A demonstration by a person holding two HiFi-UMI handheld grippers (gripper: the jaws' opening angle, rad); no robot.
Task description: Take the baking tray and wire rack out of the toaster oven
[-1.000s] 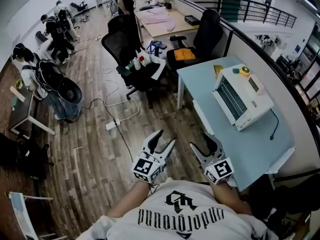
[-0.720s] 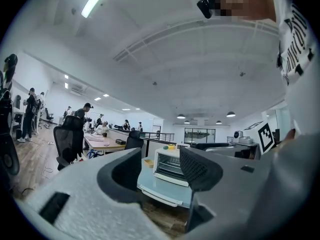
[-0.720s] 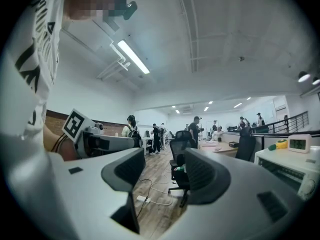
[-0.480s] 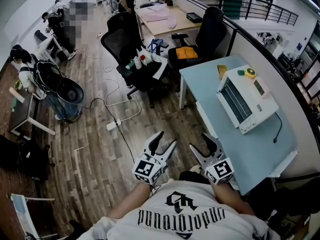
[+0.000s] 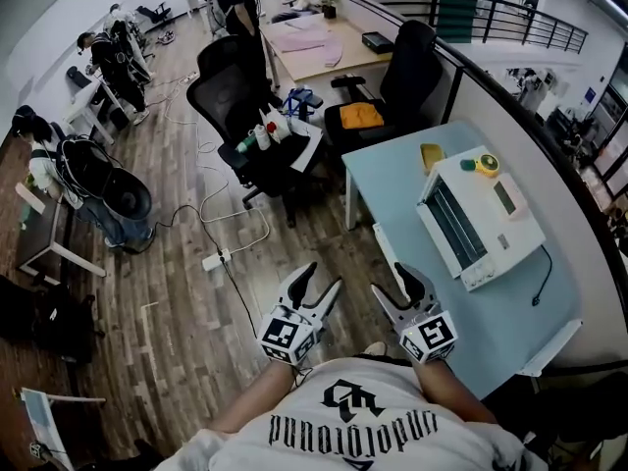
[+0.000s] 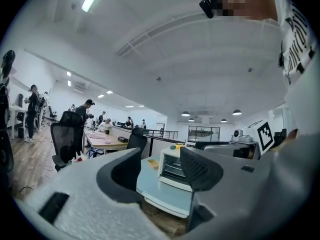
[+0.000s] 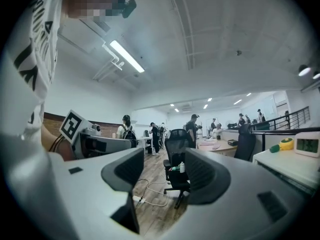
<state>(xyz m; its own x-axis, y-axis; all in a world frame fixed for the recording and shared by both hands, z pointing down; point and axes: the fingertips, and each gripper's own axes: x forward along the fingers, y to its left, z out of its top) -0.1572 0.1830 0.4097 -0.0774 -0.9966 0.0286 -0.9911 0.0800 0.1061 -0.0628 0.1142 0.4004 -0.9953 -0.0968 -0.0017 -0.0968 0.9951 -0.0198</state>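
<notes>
Both grippers are empty, jaws apart and held level, ready for a reach: the left gripper (image 5: 324, 276) and right gripper (image 5: 392, 280) are well short of the toaster oven (image 5: 478, 216) on the pale worktop (image 5: 392, 180). Its door looks shut, so the baking tray and wire rack are presumably inside, unseen.
</notes>
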